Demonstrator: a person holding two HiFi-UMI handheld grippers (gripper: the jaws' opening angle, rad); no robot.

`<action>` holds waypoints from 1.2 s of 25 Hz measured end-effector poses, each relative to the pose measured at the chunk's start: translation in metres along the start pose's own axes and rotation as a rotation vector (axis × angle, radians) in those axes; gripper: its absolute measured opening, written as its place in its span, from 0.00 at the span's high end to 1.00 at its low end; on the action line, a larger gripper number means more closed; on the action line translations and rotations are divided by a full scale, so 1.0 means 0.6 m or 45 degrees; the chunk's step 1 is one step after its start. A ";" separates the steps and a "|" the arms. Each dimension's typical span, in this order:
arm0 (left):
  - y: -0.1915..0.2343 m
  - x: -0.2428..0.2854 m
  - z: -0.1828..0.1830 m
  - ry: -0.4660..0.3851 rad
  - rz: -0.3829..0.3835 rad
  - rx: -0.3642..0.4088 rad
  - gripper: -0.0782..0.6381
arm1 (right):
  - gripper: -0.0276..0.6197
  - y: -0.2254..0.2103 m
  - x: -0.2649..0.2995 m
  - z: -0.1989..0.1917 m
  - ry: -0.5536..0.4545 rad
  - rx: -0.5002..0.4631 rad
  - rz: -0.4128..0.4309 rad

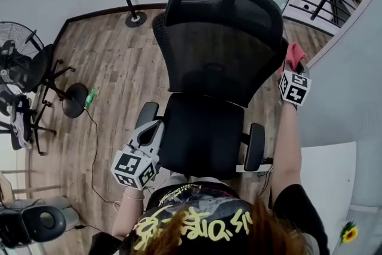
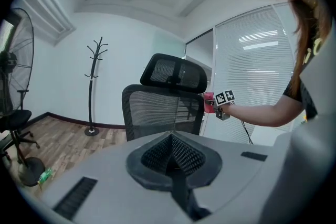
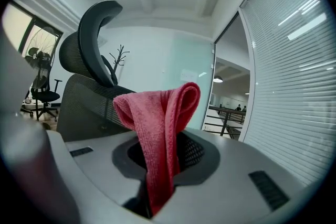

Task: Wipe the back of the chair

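The right hand-held gripper point(image 1: 292, 70), pinching the cloth point(image 1: 294, 55), is at the backrest's point(image 1: 221, 57) right edge, the mesh running leftward from it, while the left hand-held gripper point(image 1: 150, 130), closed and empty, hangs low.

Matt grey plastic jaws of the right gripper point(image 3: 160, 157) pinch a red nubbly cloth point(image 3: 157, 113), perhaps terry; beside it, the black office chair point(image 1: 224, 45) has a fine mesh back.

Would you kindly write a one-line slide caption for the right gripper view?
Right claw shut on a folded red cloth, held beside the black mesh office chair's backrest.
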State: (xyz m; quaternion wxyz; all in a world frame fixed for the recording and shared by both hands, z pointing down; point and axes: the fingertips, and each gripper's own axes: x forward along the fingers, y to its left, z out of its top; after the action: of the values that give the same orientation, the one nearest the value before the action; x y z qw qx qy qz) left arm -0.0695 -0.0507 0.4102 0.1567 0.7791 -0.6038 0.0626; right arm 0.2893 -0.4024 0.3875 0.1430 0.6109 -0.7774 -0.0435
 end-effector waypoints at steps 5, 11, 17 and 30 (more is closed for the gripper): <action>-0.003 0.005 0.001 -0.017 0.026 0.003 0.90 | 0.84 0.014 0.015 0.009 -0.024 -0.042 -0.008; 0.006 0.013 0.014 -0.015 0.022 0.008 0.90 | 0.84 0.021 0.016 0.014 -0.016 -0.026 -0.101; 0.051 0.038 0.025 -0.008 -0.048 0.018 0.90 | 0.84 0.054 0.020 0.022 -0.025 0.022 -0.172; 0.171 0.072 0.048 0.017 -0.196 0.042 0.90 | 0.84 0.149 0.043 0.028 0.012 0.030 -0.222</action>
State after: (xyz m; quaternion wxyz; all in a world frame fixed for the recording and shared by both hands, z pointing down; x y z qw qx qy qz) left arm -0.1593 -0.1227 0.4129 0.1523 0.8252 -0.5400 0.0655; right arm 0.1952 -0.4067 0.3974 0.1351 0.6780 -0.7212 -0.0438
